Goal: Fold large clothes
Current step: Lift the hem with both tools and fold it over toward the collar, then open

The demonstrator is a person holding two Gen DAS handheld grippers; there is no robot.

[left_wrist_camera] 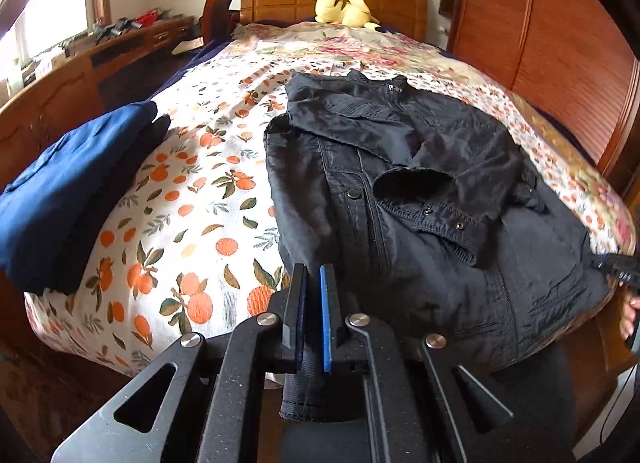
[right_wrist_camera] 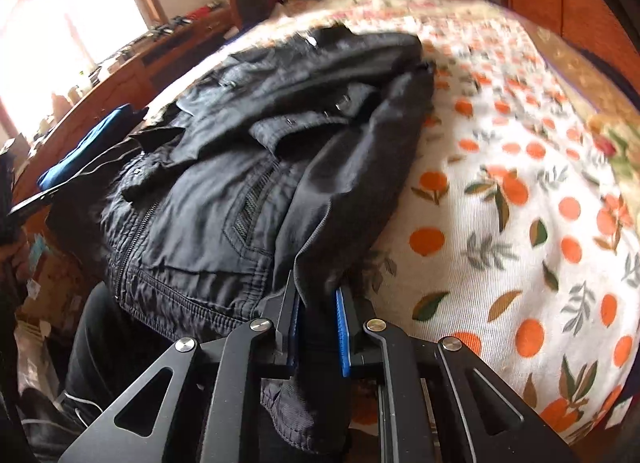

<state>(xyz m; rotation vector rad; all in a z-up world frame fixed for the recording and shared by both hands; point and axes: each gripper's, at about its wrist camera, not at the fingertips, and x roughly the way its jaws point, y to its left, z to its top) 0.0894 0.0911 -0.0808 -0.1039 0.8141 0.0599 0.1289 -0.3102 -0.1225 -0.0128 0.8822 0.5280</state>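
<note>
Both tongs are pinching the black jacket's near hem: the left gripper is clamping a dark strap-like edge, the right gripper a bunched fold. Ahead, the jacket is lying across the orange-print bedspread. Only the left view is showing a folded blue garment lying well left, with bare bedspread between.
</note>
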